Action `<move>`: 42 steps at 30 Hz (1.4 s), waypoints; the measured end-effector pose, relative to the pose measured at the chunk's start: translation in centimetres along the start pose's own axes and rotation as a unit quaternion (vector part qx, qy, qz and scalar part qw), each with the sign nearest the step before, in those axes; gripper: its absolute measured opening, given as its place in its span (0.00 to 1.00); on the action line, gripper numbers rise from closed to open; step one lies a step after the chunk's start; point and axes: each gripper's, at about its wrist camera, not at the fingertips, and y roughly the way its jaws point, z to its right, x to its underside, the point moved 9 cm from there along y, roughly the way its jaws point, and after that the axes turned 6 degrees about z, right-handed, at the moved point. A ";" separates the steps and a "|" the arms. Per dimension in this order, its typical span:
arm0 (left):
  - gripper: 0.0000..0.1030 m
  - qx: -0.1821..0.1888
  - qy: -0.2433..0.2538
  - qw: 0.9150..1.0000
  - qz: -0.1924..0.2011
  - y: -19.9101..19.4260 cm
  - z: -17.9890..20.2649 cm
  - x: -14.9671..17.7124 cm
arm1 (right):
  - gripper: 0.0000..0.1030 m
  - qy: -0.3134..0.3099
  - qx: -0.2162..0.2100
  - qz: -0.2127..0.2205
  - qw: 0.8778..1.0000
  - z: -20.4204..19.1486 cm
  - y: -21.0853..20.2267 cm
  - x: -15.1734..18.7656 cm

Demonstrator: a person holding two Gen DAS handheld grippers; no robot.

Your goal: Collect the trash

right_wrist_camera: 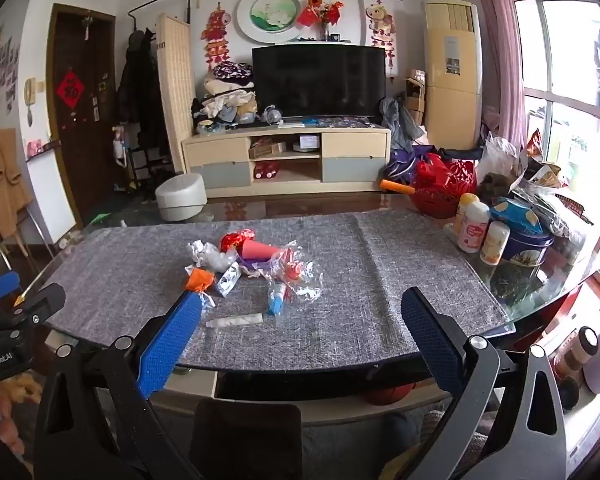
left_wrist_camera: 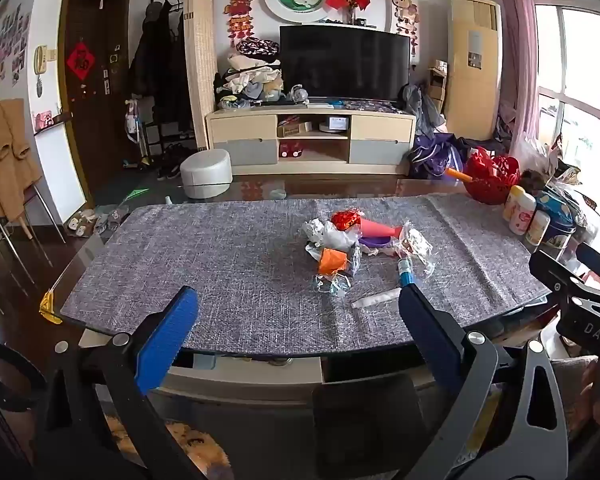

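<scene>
The trash pile (left_wrist_camera: 352,240) lies on the grey table mat (left_wrist_camera: 204,264), toward the middle of the mat and slightly nearer its far edge. In the pile are a red foil ball (left_wrist_camera: 346,218), crumpled white paper (left_wrist_camera: 316,229), an orange wrapper (left_wrist_camera: 332,261), clear plastic wrappers (left_wrist_camera: 414,246) and a pink paper cone (left_wrist_camera: 380,230) whose long axis runs across the mat, narrow end toward the window side. On the near side of the pile a blue tube (left_wrist_camera: 406,274) lies with its long axis running from the pile toward the mat's near edge, and a white straw-like tube (left_wrist_camera: 374,301) (nearest the mat's near edge) lies crosswise, roughly parallel to that edge.

The left gripper (left_wrist_camera: 298,312) hangs above the mat's near edge with its blue fingers spread wide and nothing between them. The right gripper (right_wrist_camera: 302,316) is likewise spread wide and empty, above the same edge.

Beyond the mat's window-side end stand small white bottles (right_wrist_camera: 474,226) and a blue tin (right_wrist_camera: 526,248); their labels are too small to read. The letters "DAS" show on the right gripper's body, and what looks like "GenRobot.AI" on the left one's.
</scene>
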 end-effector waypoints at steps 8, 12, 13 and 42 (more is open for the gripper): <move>0.92 0.000 0.000 1.000 0.004 0.0 0.0 -0.1 | 0.97 0.003 0.001 0.002 1.000 0.1 -0.2 -0.2; 0.92 -0.002 -0.001 1.000 0.004 -0.2 0.2 -0.4 | 0.97 0.000 0.000 0.002 1.000 -0.1 0.1 -0.2; 0.92 -0.002 -0.001 1.000 0.004 -0.4 0.1 -0.5 | 0.97 0.000 0.000 0.002 1.000 -0.2 0.2 -0.2; 0.92 -0.001 -0.004 1.000 0.012 -0.8 -0.3 -0.6 | 0.97 0.007 -0.005 0.003 1.000 -0.4 -0.8 -0.4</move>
